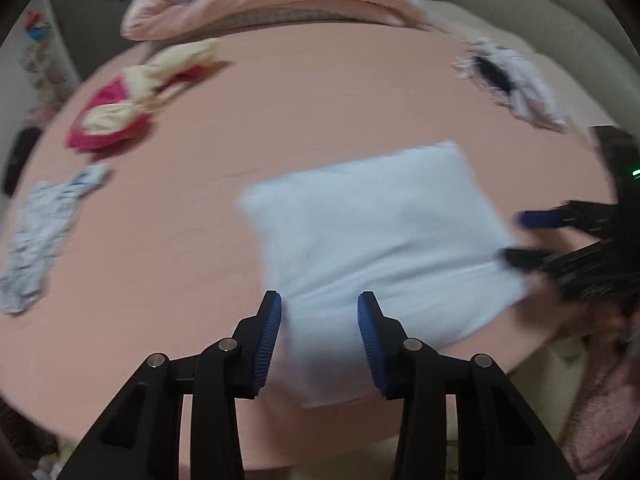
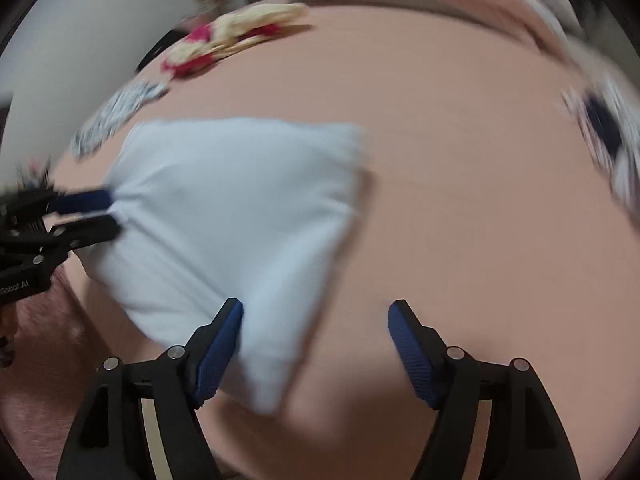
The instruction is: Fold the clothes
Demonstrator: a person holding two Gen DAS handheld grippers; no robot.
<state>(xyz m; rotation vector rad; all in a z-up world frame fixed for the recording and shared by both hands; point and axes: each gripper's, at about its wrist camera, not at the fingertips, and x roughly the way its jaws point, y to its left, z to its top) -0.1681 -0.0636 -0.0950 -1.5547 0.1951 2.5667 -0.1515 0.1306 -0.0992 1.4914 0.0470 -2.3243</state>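
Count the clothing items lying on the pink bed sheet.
4: light blue folded garment by both claws; pink-and-cream piece far left; grey patterned one at left edge; white-and-navy one far right. More may be hidden outside the view.

Both wrist cams close, angled down over bed; L looks from left, R from right; share white cloth.

Pink-sheeted bed; rolled pink duvet behind; padded grey headboard.
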